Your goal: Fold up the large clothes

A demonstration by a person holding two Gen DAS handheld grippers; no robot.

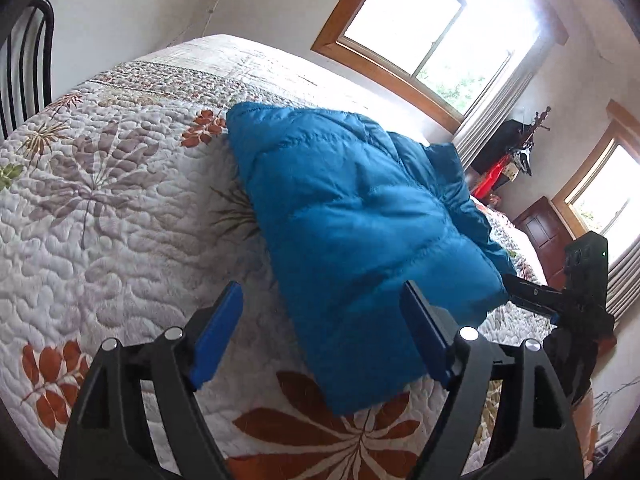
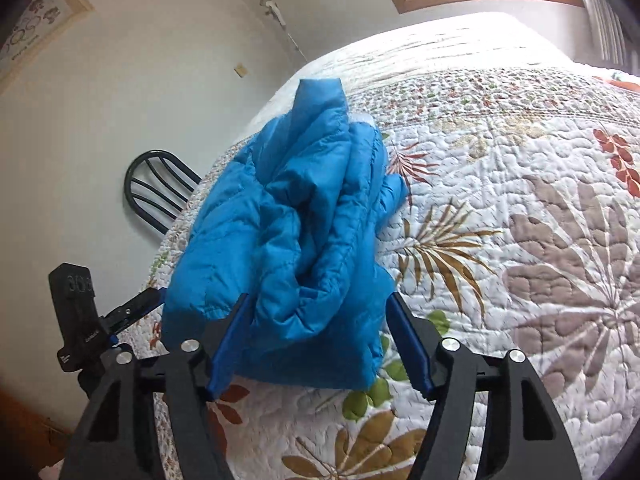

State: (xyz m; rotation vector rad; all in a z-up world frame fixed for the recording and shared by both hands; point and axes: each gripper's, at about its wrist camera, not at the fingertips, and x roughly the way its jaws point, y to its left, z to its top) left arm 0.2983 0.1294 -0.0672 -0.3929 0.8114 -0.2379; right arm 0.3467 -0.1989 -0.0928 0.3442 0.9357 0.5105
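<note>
Left wrist view
Left gripper (image 1: 320, 340): fingers (image 1: 218, 340) stood wide apart, pads bare; the near end of the jacket lay between them, unpressed.
Blue jacket (image 1: 360, 216): folded, mid-frame on the floral quilt (image 1: 120, 220).
Right gripper (image 1: 532, 294): right edge, by the jacket.

Right wrist view
Right gripper (image 2: 322, 348): fingers (image 2: 412, 348) parted around the jacket's (image 2: 288, 232) bunched edge; contact unclear.
Writing: too small to read.

Jacket (image 1: 360, 216) bright blue; quilt (image 1: 120, 208) white, rust-taupe leaf print; fingers (image 2: 228, 344) blue.
</note>
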